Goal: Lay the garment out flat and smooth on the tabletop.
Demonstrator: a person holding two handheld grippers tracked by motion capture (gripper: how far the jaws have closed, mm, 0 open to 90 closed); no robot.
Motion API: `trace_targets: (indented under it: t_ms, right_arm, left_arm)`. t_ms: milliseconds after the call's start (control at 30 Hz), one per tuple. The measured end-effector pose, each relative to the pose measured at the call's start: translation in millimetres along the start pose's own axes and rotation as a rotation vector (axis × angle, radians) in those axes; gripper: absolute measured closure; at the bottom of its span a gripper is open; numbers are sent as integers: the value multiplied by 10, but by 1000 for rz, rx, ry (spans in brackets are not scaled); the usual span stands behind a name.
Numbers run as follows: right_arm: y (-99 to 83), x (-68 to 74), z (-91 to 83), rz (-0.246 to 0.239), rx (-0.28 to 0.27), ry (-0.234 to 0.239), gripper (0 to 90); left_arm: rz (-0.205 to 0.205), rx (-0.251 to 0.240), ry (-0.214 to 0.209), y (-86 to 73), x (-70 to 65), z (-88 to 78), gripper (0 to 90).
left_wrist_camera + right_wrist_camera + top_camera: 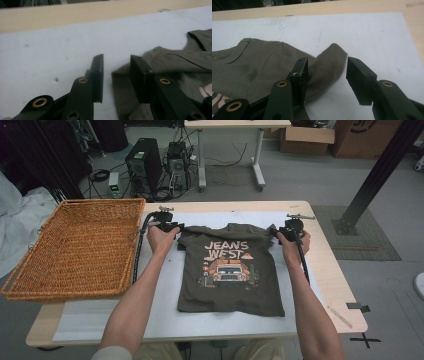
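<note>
While flat on white mat (165,320), print up: T-shirt (230,270) mid-tabletop (330,270). At left sleeve, left hand-held gripper (116,72), jaws apart, sleeve edge between, unpinched. At right sleeve, right hand-held gripper (327,75), jaws apart, sleeve tip between, not clamped. Left of mat: wicker basket (80,247).

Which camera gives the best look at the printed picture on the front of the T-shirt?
The high view: the whole T-shirt lies flat and its printed picture reads clearly. The left gripper view catches plain sleeve cloth; the right gripper view shows a sleeve and a sliver of print at its bottom left corner.
</note>
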State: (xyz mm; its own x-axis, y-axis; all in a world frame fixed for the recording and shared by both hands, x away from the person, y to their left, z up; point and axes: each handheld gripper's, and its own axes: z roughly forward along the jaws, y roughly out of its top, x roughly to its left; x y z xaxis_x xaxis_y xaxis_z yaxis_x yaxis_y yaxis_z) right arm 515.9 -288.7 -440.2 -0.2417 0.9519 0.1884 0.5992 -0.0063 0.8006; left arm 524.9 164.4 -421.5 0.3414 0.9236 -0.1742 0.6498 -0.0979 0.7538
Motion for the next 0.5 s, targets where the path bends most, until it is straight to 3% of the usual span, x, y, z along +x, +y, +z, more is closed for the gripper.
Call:
trace_targets:
  t_ms: [67, 133, 200, 267, 300, 333, 400, 433, 467, 500]
  right_arm:
    - [-35, -22, 2, 5, 25, 18, 550]
    - [-79, 8, 40, -20, 85, 12, 546]
    - [-100, 62, 30, -46, 75, -25, 588]
    - [-91, 91, -61, 17, 36, -31, 600]
    - [-95, 89, -95, 35, 26, -33, 599]
    - [-101, 86, -129, 37, 30, -46, 600]
    - [-120, 65, -163, 12, 73, -70, 590]
    - [-131, 54, -169, 11, 80, -69, 590]
    - [-146, 50, -172, 5, 87, -56, 584]
    - [-154, 62, -161, -9, 88, -38, 577]
  left_arm:
    - [34, 70, 3, -34, -13, 17, 660]
    - [49, 120, -3, -80, -49, 48, 660]
    - [75, 160, 43, -139, -94, 73, 662]
    - [122, 134, 57, -177, -134, 75, 649]
    - [146, 129, 41, -190, -152, 71, 670]
    - [172, 128, 23, -200, -178, 72, 762]
    - [280, 130, 20, -213, -232, 74, 880]
    - [326, 139, 31, -202, -257, 72, 886]
    - [334, 144, 56, -187, -258, 70, 889]
    - [339, 141, 110, -175, -239, 56, 890]
